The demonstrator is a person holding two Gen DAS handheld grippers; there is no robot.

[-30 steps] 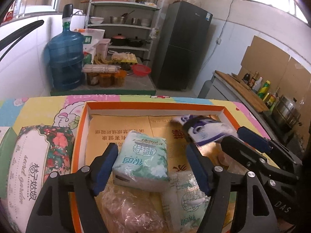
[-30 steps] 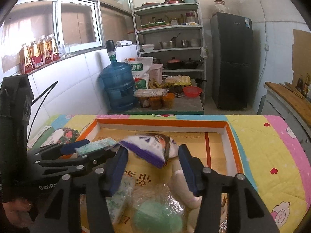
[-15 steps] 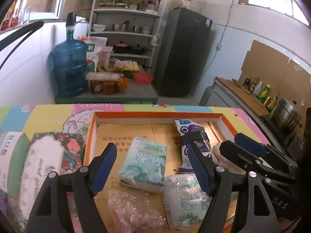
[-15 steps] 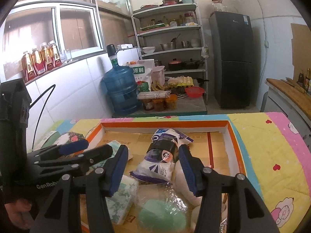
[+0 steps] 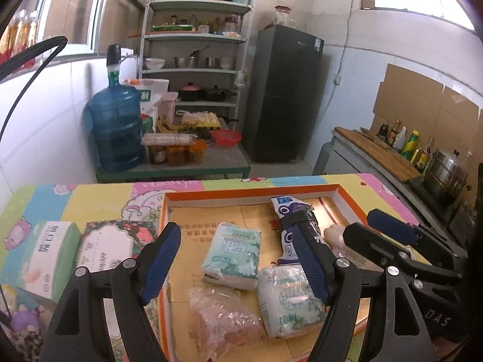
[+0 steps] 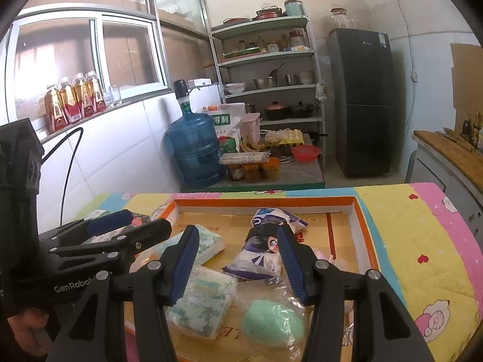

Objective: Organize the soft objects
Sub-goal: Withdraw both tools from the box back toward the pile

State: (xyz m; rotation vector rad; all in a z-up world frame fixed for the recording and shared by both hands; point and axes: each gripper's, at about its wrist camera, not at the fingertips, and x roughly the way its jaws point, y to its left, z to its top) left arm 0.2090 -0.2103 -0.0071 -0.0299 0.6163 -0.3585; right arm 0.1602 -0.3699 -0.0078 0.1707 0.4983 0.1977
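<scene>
The purple-and-white pack [image 6: 263, 253], dropped from the right tongs [image 6: 238, 268], lies in the tray [image 6: 362, 211].

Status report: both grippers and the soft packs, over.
Left gripper open, empty. Right gripper open, empty. Purple-white soft pack lies in orange-rimmed cardboard tray. Nothing blocking.

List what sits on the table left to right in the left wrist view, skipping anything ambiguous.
White-and-green tissue box → floral-print tissue box → green-and-white soft tissue pack → purple-and-white plastic pouch → black right tongs with blue pads.
</scene>
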